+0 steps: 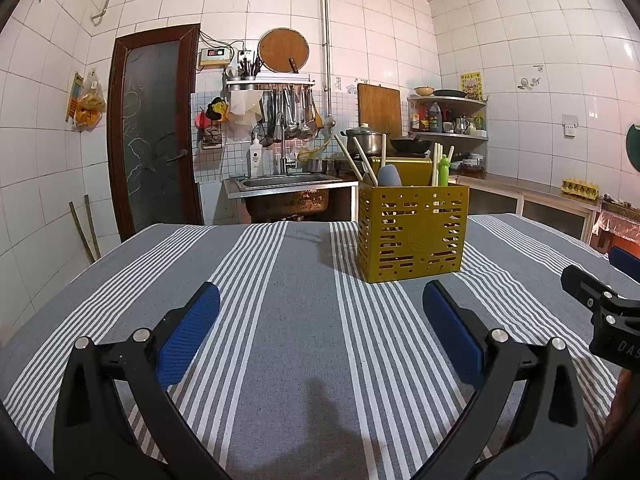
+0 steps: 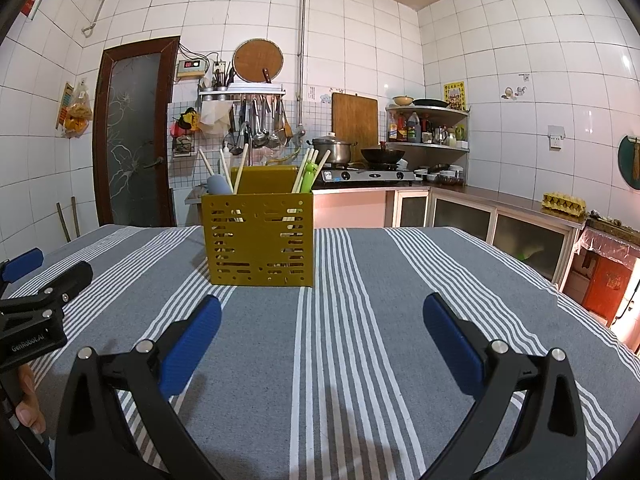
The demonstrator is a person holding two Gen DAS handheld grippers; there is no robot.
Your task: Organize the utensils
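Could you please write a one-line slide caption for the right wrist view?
Open right gripper hovers over the striped tablecloth, facing a yellow utensil caddy holding chopsticks.

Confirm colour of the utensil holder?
Mustard yellow utensil holder, with slotted cut-outs; clearest in the right wrist view.

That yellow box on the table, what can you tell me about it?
The yellow utensil holder is a squarish, mustard-coloured box, seemingly plastic or painted metal, its walls pierced with rows of slots and small holes. It stands upright on the striped grey tablecloth, open at the top. Pale chopsticks lean out of it, beside a grey rounded handle and a green utensil. Neither tool touches it; both are open, short of it.
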